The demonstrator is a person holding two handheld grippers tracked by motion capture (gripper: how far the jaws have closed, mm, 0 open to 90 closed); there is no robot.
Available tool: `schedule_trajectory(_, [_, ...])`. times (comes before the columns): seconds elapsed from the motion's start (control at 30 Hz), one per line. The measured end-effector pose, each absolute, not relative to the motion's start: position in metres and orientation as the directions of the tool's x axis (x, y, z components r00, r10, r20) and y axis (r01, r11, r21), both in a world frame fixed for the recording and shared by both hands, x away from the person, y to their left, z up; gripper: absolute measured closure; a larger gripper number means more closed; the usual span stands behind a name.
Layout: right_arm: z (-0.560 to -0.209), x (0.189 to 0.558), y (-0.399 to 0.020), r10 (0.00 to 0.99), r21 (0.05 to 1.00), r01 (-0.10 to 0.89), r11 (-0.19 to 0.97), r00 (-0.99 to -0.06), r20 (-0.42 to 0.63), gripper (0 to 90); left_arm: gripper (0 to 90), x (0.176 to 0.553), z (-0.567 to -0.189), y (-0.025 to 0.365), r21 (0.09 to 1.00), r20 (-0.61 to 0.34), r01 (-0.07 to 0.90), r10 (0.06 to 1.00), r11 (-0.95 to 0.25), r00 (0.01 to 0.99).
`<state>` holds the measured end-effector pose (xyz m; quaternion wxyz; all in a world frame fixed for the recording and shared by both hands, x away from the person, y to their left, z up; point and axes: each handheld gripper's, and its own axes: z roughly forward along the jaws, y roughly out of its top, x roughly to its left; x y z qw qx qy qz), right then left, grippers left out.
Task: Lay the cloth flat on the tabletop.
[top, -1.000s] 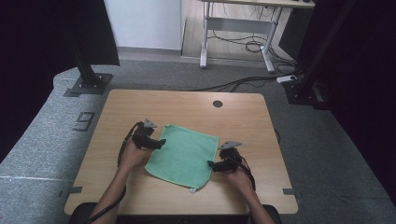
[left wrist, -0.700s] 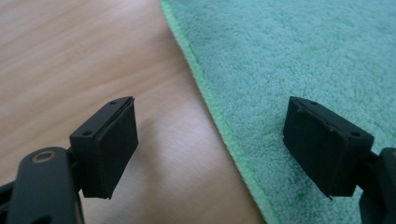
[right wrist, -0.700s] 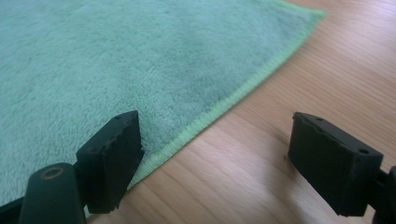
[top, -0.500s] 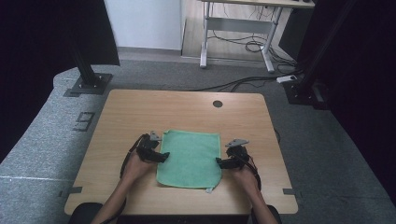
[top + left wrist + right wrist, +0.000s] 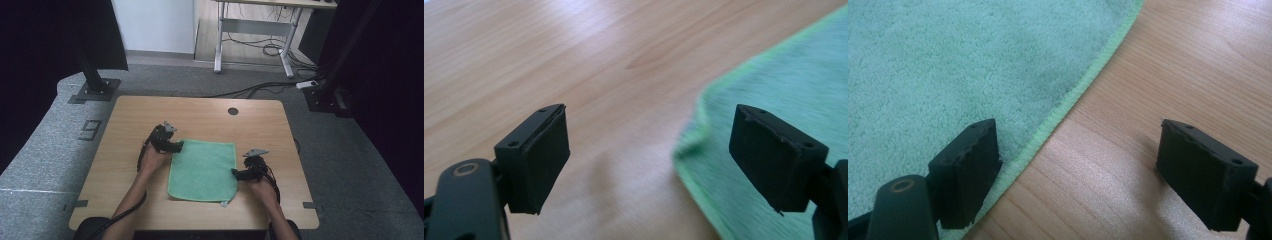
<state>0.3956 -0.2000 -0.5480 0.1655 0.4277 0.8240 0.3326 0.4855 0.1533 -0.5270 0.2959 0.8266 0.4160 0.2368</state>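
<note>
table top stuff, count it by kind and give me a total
Green terry cloth, lying flat on the light wooden table: 1
Black two-jaw grippers, both open, left gripper at the cloth's far left corner, right gripper at its right edge: 2
Total: 3
</note>
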Motion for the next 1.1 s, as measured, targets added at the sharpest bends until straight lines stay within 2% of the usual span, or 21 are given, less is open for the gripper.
schedule_trajectory(0.23, [-0.548, 0.396, -0.201, 0.813, 0.693, 0.592, 0.411, -0.582, 0.015, 16.7, 16.6, 0.502, -0.538, 0.161, 0.664, 0.157, 0.595, 0.862, -0.453, 0.481])
schedule_trajectory(0.43, [-0.549, 0.395, -0.201, 0.813, 0.694, 0.591, 0.410, -0.582, 0.015, 16.7, 15.9, 0.508, -0.540, 0.169, 0.682, 0.133, 0.610, 0.889, -0.403, 0.438])
schedule_trajectory(0.63, [-0.549, 0.395, -0.201, 0.812, 0.695, 0.590, 0.411, -0.583, 0.015, 16.6, 16.1, 0.511, -0.542, 0.171, 0.683, 0.110, 0.619, 0.893, -0.386, 0.436])
schedule_trajectory(0.73, [-0.549, 0.395, -0.201, 0.812, 0.697, 0.588, 0.410, -0.584, 0.015, 16.6, 15.7, 0.514, -0.545, 0.176, 0.691, 0.059, 0.638, 0.906, -0.340, 0.420])
schedule_trajectory(0.83, [-0.549, 0.395, -0.201, 0.812, 0.698, 0.588, 0.409, -0.584, 0.016, 16.6, 16.1, 0.511, -0.542, 0.177, 0.693, 0.097, 0.621, 0.901, -0.365, 0.422])
schedule_trajectory(1.1, [-0.550, 0.395, -0.201, 0.815, 0.702, 0.586, 0.404, -0.580, 0.015, 15.6, 12.2, 0.474, -0.513, 0.176, 0.743, 0.039, 0.562, 0.862, -0.363, 0.505])
